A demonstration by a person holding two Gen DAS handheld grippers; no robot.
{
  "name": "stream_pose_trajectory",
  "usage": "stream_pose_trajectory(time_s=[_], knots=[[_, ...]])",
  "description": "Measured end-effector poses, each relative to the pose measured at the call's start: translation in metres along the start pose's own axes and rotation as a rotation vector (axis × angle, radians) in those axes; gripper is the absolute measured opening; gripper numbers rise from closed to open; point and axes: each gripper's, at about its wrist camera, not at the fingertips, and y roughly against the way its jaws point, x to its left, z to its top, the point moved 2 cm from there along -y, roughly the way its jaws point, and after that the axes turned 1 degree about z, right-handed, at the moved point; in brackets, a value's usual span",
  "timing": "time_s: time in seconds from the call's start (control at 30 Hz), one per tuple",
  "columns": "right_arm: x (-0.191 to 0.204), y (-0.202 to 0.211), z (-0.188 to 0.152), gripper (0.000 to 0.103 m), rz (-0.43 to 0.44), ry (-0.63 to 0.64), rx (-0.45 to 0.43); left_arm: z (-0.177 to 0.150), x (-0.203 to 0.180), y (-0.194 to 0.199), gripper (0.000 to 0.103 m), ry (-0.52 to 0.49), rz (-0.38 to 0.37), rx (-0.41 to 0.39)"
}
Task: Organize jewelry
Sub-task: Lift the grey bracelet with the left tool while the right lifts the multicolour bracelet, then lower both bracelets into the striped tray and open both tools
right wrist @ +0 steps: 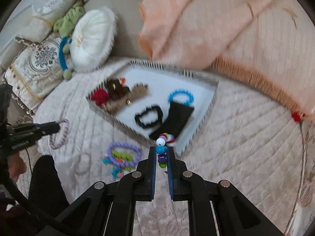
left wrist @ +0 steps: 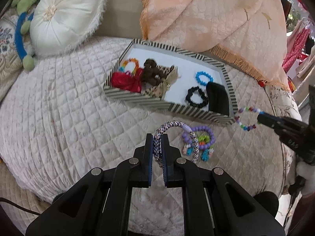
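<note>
jewelry: left gripper (left wrist: 157,147) jaws pinch one woven bracelet (left wrist: 175,135); right gripper (right wrist: 162,157) jaws clamp one beaded bracelet (right wrist: 161,153), its full loop visible only from the left wrist.

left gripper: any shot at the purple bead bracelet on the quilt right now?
Probably not yet. The left gripper is shut on a woven speckled bracelet, so its jaws are occupied. The purple bead bracelet itself lies uncovered on the quilted bedspread beside the fingers, outside the striped tray.

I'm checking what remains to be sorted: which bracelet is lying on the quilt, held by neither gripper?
The lilac beaded bracelet with dangling charms. The woven purple band and multicoloured bead bracelet are gripped; the others lie in the striped tray.
</note>
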Motion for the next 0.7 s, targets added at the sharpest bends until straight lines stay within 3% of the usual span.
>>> stream_pose_trajectory(time_s=[0.23, 0.7], knots=[[0.006, 0.009, 0.032, 0.009, 0.020, -0.002, -0.058, 0.033, -0.012, 0.001, 0.007, -0.049, 0.047, -0.052], [0.019, -0.010, 0.063, 0.009, 0.039, 0.033, -0.060, 0.073, -0.029, -0.017, 0.007, -0.117, 0.099, -0.094]])
